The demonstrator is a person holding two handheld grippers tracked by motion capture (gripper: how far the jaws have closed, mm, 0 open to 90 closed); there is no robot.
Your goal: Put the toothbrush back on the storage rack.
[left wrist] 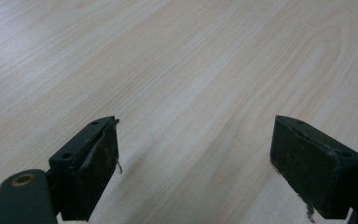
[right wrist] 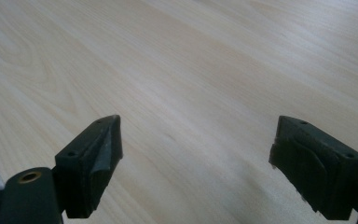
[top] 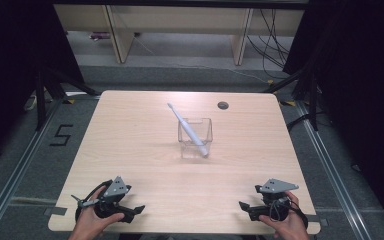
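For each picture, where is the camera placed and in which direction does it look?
High view: above the near table edge, looking forward and down at the toothbrush in the clear cup; both hands and tongs.
Left gripper view: on the left tongs, facing the table.
Right gripper view: on the right tongs, likewise.
Shared: open jaws over bare wood.

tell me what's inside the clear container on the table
A white toothbrush stands slanted in the clear container, its lower end inside at the near right corner, its head sticking out up and to the left. Nothing else shows through the walls; the floor is blurred.
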